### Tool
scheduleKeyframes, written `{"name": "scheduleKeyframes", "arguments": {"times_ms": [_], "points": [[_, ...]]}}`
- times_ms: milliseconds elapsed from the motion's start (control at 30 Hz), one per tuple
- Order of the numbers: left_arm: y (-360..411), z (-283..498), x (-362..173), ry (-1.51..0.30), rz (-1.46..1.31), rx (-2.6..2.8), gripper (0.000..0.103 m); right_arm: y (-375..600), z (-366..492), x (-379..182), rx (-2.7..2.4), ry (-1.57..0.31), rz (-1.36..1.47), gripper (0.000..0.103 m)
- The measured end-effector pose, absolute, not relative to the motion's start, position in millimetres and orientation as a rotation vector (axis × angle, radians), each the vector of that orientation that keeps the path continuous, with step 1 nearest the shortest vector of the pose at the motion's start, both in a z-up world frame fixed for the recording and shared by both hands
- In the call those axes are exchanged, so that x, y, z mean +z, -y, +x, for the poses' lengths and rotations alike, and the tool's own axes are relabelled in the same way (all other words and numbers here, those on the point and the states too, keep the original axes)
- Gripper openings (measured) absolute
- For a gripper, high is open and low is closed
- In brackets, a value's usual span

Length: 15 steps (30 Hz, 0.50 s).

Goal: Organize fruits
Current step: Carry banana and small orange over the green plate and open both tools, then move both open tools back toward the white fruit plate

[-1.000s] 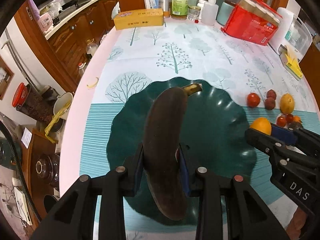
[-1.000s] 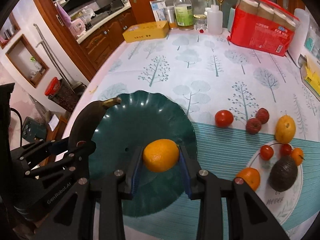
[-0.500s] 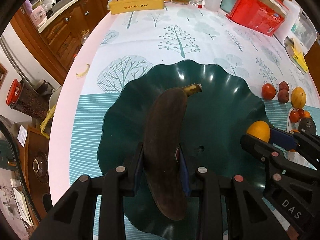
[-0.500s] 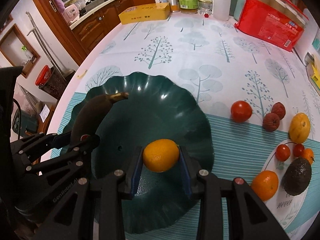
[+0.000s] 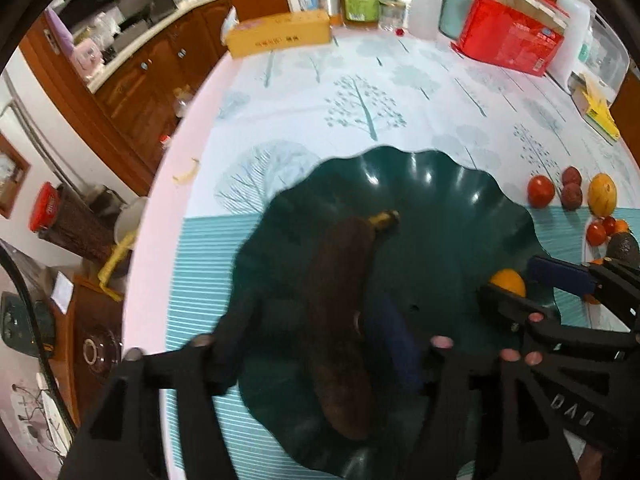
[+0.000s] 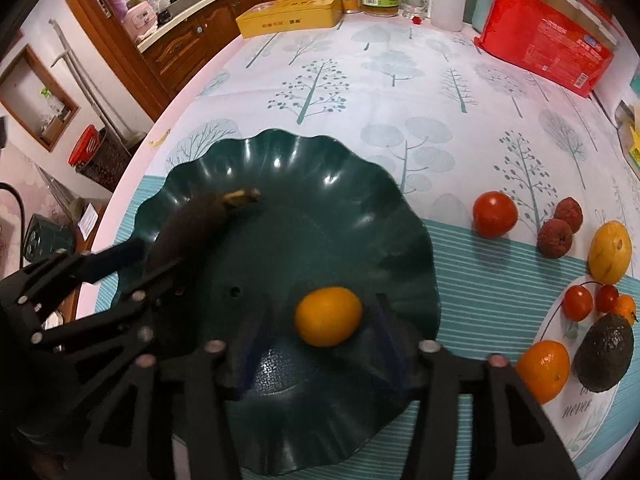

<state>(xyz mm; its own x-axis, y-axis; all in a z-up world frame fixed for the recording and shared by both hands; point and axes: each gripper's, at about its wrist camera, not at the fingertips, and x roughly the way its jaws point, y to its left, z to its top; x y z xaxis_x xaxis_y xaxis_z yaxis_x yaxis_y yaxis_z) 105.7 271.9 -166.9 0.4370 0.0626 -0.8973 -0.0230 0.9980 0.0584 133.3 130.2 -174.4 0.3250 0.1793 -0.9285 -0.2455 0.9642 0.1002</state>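
Observation:
A dark green scalloped plate (image 5: 440,184) (image 6: 304,160) lies on the tablecloth. A blackened banana (image 5: 344,304) (image 6: 188,224) lies on its left part, between the spread fingers of my open left gripper (image 5: 320,344). A small orange (image 6: 328,316) (image 5: 508,282) lies on the plate between the spread fingers of my open right gripper (image 6: 324,340). Neither fruit looks pinched.
To the right lie a tomato (image 6: 494,214), two dark red fruits (image 6: 554,232), a yellow fruit (image 6: 610,252), and a white plate (image 6: 584,412) with an avocado (image 6: 604,354), an orange (image 6: 544,366) and cherry tomatoes. Bottles, a yellow box (image 6: 288,16) and a red pack (image 6: 544,36) stand at the back.
Both grippers have opened: the left let go of the banana and the right let go of the orange, and both fruits now rest on the green plate.

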Motion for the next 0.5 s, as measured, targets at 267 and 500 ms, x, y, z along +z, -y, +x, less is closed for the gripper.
{"name": "scheduleKeyframes", "arguments": {"times_ms": [267, 500], "points": [[-272, 99, -155, -1.093, 0.047, 0.058, 0.089, -118, 132, -171, 0.261, -1.211, -0.030, 0.058], [-271, 91, -147, -1.098, 0.045, 0.067, 0.090, -116, 124, -161, 0.263, -1.189, -0.034, 0.058]]}}
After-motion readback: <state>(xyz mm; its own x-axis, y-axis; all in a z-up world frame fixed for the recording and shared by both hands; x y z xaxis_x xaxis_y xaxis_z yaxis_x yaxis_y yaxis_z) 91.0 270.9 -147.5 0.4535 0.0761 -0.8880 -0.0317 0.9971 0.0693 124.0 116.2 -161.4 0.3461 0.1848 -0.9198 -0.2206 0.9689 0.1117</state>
